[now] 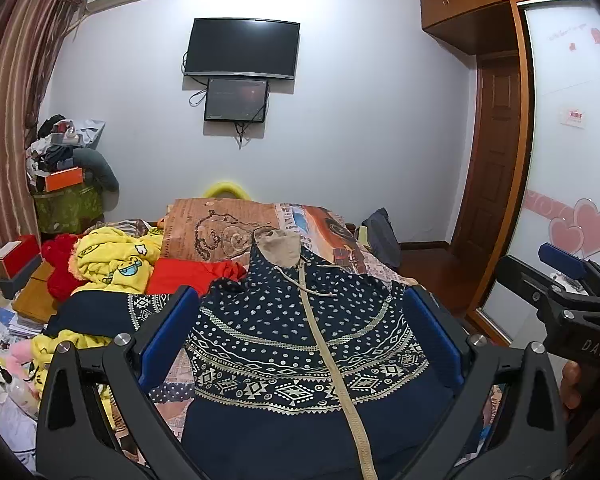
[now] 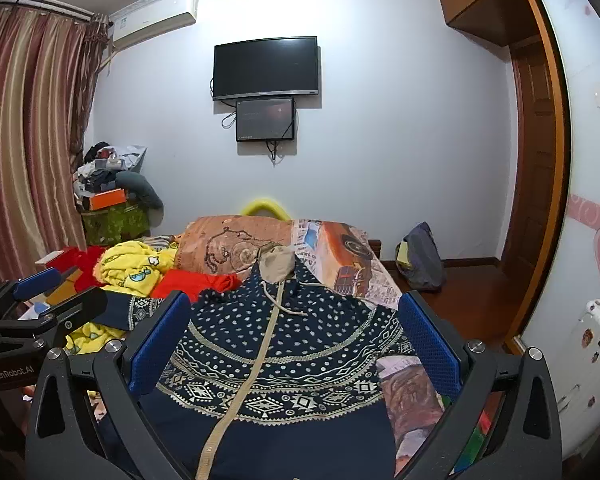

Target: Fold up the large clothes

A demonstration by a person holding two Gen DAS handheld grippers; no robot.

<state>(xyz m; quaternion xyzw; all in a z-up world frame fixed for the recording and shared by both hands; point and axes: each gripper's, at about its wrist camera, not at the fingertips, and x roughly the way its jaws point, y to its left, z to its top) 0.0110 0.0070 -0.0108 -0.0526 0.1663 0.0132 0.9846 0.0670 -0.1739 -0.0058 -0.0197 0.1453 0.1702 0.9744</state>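
A navy zip hoodie with white dots, tan patterned bands and a beige hood lining lies spread front-up on the bed, hood pointing away. It also shows in the right wrist view. My left gripper is open above its chest, blue pads wide apart and empty. My right gripper is open too, above the same garment and empty. The right gripper appears at the right edge of the left wrist view, and the left gripper at the left edge of the right wrist view.
A heap of yellow and red clothes lies left of the hoodie on the bed with a printed cover. Boxes and clutter stand at the left. A wardrobe and door are at the right. A TV hangs on the far wall.
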